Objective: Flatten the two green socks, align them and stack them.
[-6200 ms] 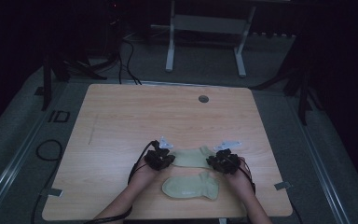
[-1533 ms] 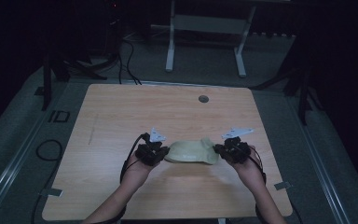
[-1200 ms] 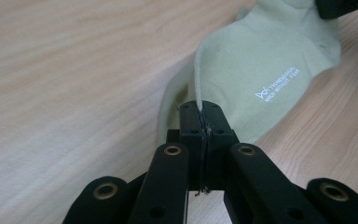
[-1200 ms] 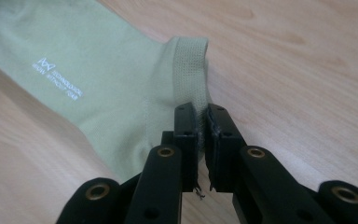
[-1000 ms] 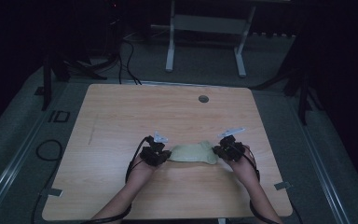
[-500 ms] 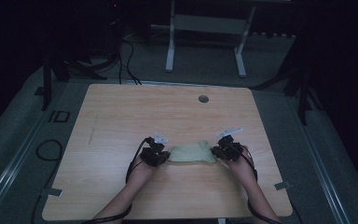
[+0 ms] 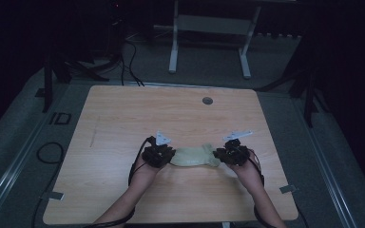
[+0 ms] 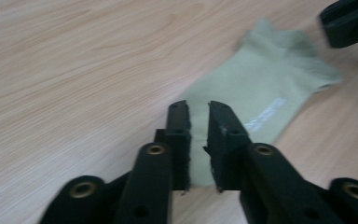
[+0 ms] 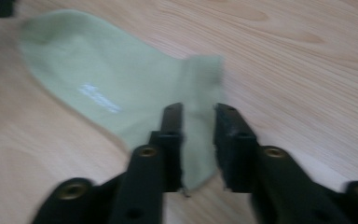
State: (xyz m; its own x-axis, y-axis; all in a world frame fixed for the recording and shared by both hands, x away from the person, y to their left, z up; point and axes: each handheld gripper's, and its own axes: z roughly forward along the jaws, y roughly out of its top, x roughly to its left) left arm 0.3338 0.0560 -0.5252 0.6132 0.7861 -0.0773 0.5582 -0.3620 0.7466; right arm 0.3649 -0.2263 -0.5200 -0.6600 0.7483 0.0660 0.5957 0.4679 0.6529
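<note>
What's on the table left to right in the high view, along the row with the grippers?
Left gripper → pale green sock lying flat between the two → right gripper. Each gripper's jaws stand slightly apart over one end of the sock.

The right gripper had its two black jaws a little apart. A light green sock lay flat on the wooden table. One end of the sock sat in the gap between the jaws. The rest stretched away ahead and to the left. Small white letters showed on it.
</note>
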